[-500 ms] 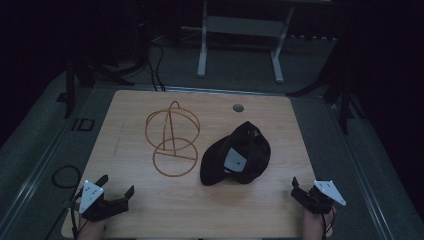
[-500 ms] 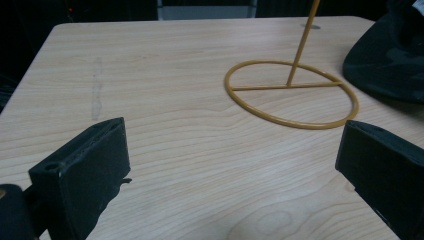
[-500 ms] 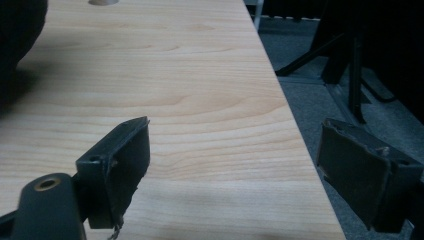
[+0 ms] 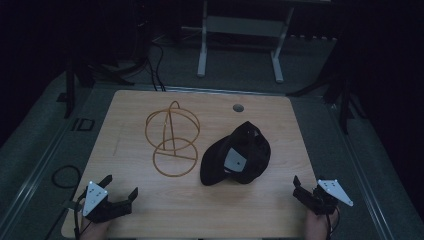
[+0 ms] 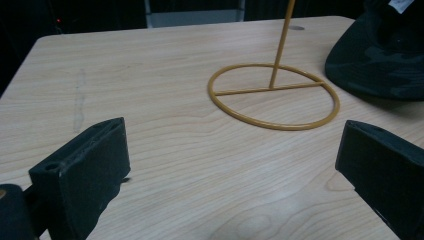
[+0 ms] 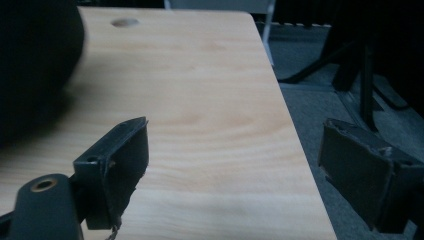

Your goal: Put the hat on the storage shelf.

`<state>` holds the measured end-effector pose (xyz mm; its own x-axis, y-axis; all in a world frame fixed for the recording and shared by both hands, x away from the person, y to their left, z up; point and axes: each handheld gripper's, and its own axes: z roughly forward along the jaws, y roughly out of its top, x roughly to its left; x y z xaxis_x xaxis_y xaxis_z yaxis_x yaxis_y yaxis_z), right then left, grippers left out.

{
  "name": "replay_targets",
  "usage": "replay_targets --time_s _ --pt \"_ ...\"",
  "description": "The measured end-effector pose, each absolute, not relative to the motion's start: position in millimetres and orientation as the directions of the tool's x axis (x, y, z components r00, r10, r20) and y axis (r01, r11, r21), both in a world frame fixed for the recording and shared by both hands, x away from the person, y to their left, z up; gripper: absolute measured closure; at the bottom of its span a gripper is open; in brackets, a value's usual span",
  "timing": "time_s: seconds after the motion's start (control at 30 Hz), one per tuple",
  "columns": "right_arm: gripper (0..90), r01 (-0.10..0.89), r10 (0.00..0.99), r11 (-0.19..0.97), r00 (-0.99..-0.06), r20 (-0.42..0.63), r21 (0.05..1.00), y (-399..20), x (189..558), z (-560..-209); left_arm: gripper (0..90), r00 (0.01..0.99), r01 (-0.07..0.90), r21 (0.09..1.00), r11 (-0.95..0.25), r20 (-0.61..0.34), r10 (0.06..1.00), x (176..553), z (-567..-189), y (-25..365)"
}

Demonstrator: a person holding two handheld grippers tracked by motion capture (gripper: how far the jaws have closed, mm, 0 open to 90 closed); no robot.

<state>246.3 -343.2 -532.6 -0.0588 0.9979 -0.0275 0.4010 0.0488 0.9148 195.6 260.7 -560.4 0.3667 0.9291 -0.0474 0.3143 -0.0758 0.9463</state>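
My left hand-held gripper (image 4: 118,194) rests at the near left corner of the tabletop (image 4: 130,107), its jaws spread wide with nothing between them. In the left gripper view they frame bare wood, with the ring base of the wire stand (image 5: 274,95) just beyond. I read this as a ready stance: jaws open and pointed toward the work, so that either piece can be reached without turning.

My right hand-held gripper (image 4: 302,190) sits at the near right corner, also wide open and empty. In the right gripper view one jaw stands over the wood and the other hangs past the tabletop's right edge, over the floor (image 6: 320,115). It is well apart from the black cap (image 4: 236,155), whose dark bulk shows at the far left of that view.

The cap lies near the middle of the tabletop, right of centre, with a pale tag on it facing up. Just to its left stands the wire stand, upright, with a flat ring below and a rounded cage above. The two sit close together. I judge that the cap is meant to go over that cage, which would explain the pairing.

By count: two hand-held grippers, one cap, one wire stand, and one small round hole (image 4: 238,107) in the far part of the tabletop.
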Motion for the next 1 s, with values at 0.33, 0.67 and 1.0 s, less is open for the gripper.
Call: replay_targets --time_s 0.33,0.67,1.0 --pt "11.3 0.366 0.98 0.103 -0.195 -0.033 0.925 -303.5 239.6 -482.3 1.3 0.425 0.374 0.923 -0.086 -0.088 0.901 194.3 -557.1 250.7" --pt "10.8 0.295 0.922 0.131 -0.387 -0.007 0.947 -249.5 233.3 -435.7 1.3 0.433 0.37 0.923 -0.105 -0.072 0.898 193.5 -557.9 246.8" --pt "10.0 0.34 0.903 0.15 -0.429 0.011 0.928 -196.2 254.0 -433.4 1.4 0.435 0.374 0.922 -0.105 -0.074 0.898 193.7 -558.3 246.3"
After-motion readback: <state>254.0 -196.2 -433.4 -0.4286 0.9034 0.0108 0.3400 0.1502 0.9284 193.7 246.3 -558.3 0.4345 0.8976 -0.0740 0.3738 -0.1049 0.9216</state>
